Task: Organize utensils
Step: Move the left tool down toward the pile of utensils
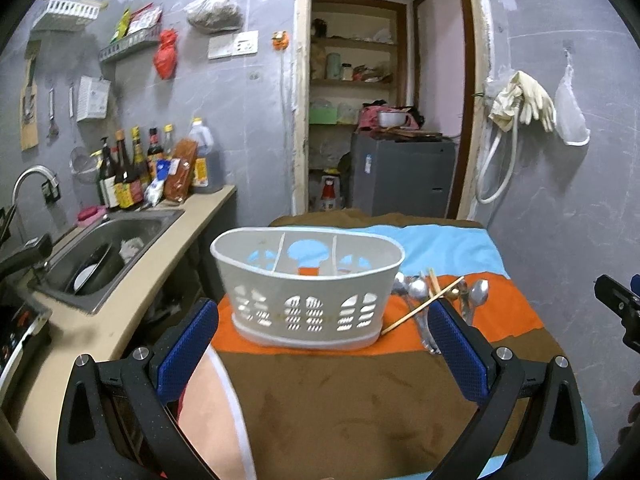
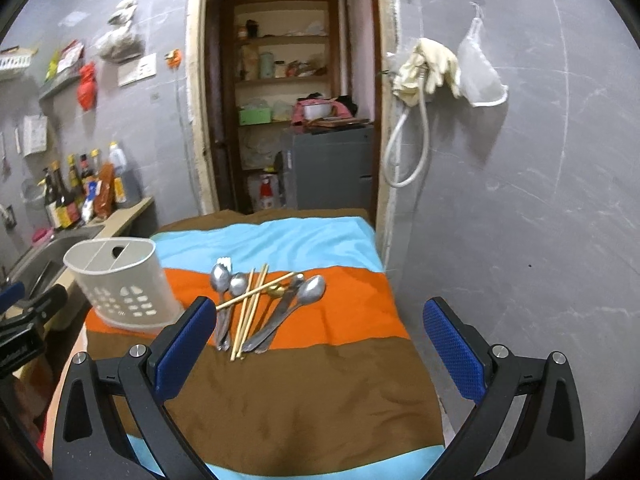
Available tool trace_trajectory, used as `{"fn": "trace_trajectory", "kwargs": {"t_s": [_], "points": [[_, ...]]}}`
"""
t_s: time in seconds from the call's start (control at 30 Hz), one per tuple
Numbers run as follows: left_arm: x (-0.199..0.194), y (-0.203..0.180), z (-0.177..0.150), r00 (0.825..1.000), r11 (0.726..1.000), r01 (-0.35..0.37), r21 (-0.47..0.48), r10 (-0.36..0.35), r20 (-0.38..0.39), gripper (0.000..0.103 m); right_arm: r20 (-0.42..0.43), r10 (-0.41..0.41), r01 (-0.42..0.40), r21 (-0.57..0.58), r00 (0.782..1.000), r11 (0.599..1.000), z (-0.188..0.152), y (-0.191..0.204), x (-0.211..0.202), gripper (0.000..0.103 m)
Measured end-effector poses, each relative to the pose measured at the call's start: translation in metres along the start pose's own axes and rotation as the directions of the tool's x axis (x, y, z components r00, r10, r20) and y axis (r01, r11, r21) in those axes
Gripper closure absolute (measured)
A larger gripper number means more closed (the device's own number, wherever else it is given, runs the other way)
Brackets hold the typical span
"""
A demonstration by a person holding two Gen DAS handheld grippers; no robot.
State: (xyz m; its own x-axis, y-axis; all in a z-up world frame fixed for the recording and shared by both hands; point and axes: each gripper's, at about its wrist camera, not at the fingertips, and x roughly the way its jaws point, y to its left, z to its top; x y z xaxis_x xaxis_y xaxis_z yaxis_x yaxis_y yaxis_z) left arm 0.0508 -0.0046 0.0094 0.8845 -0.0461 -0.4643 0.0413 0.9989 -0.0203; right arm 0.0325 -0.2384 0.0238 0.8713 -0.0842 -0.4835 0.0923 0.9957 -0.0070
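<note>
A white plastic utensil caddy (image 1: 308,292) with three empty compartments stands on the striped cloth; it also shows in the right wrist view, where the caddy (image 2: 120,284) sits at the left. To its right lies a pile of metal spoons (image 2: 308,292), a fork and wooden chopsticks (image 2: 250,308). In the left wrist view the spoons (image 1: 478,292) and a chopstick (image 1: 420,306) peek out beside the caddy. My left gripper (image 1: 324,344) hangs open just short of the caddy. My right gripper (image 2: 316,344) is open above the cloth, in front of the utensil pile. Neither holds anything.
The cloth-covered table (image 2: 304,396) ends at a grey wall on the right. A counter with a steel sink (image 1: 108,248) and sauce bottles (image 1: 132,172) runs along the left. A doorway with shelves (image 1: 356,80) and a grey cabinet lies behind the table.
</note>
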Motion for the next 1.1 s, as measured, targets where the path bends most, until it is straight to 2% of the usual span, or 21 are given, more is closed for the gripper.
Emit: {"fn": "trace_trajectory", "kwargs": {"t_s": [0.2, 0.4, 0.73, 0.83, 0.97, 1.1], "points": [[0.013, -0.017, 0.011, 0.998, 0.998, 0.058, 0.019, -0.058, 0.001, 0.001, 0.003, -0.027, 0.027, 0.026, 1.000, 0.999, 0.005, -0.013, 0.004, 0.000], [0.024, -0.042, 0.023, 0.995, 0.995, 0.097, 0.032, -0.097, 0.005, 0.001, -0.014, -0.004, 0.004, 0.021, 1.000, 1.000, 0.014, -0.031, 0.017, 0.000], [0.059, -0.093, 0.033, 0.995, 0.994, 0.096, 0.047, -0.095, -0.019, 0.001, -0.064, 0.139, -0.139, 0.005, 0.988, 0.990, 0.033, -0.078, 0.072, 0.000], [0.076, -0.106, 0.034, 0.995, 0.995, 0.092, 0.044, -0.091, -0.035, 0.002, -0.095, 0.176, -0.176, 0.013, 0.980, 0.984, 0.035, -0.090, 0.091, 0.006], [0.098, -0.119, 0.032, 0.993, 0.993, 0.101, 0.055, -0.097, -0.062, 0.010, -0.151, 0.226, -0.222, 0.043, 0.962, 0.974, 0.032, -0.103, 0.117, 0.027], [0.125, -0.132, 0.026, 0.989, 0.990, 0.116, 0.080, -0.107, -0.103, 0.029, -0.205, 0.277, -0.266, 0.081, 0.939, 0.961, 0.024, -0.111, 0.140, 0.046]]}}
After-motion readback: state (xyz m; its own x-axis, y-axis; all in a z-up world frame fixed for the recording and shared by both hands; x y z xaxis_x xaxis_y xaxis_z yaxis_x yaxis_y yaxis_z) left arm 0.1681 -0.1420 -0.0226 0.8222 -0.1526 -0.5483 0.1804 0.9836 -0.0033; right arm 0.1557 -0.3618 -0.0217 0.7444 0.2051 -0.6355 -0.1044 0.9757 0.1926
